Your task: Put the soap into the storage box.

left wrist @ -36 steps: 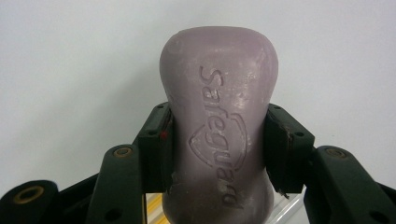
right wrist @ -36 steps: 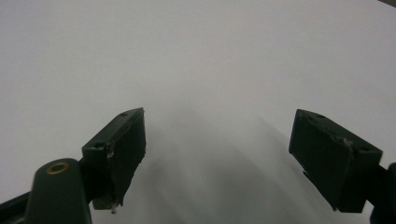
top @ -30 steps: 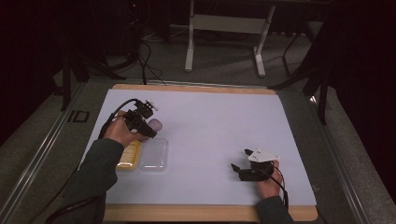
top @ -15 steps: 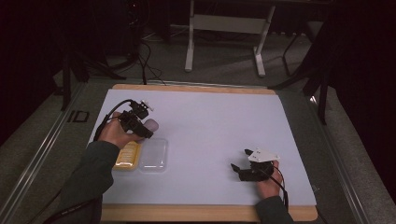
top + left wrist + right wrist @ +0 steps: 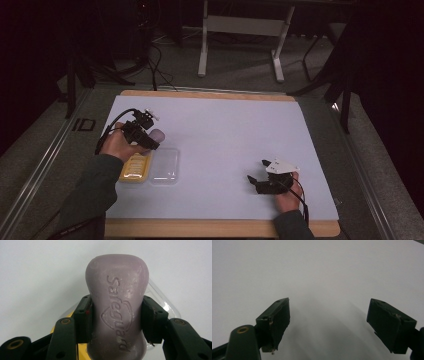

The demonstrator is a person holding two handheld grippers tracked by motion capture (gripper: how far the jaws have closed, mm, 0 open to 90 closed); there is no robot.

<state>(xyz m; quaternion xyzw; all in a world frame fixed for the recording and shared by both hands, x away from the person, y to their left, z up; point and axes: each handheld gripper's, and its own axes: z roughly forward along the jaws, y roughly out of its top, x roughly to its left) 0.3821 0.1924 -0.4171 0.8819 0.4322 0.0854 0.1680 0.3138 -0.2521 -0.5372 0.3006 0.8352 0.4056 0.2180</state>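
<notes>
A pale purple bar of soap stamped with a brand name is clamped between the black pads of my left gripper. From above, that gripper holds the soap just over the left part of the white mat, past a yellow soap-box base and a clear lid lying side by side. The clear lid's rim and a bit of yellow peek out under the soap. My right gripper rests low at the mat's front right, jaws wide apart with nothing between them.
The white mat covers a wooden tabletop. A cable loops from the left gripper. Beyond the table stands a grey frame on a dark floor with loose cables.
My left hand has shifted slightly, carrying the soap a little toward the clear lid. The right hand has stayed put.
</notes>
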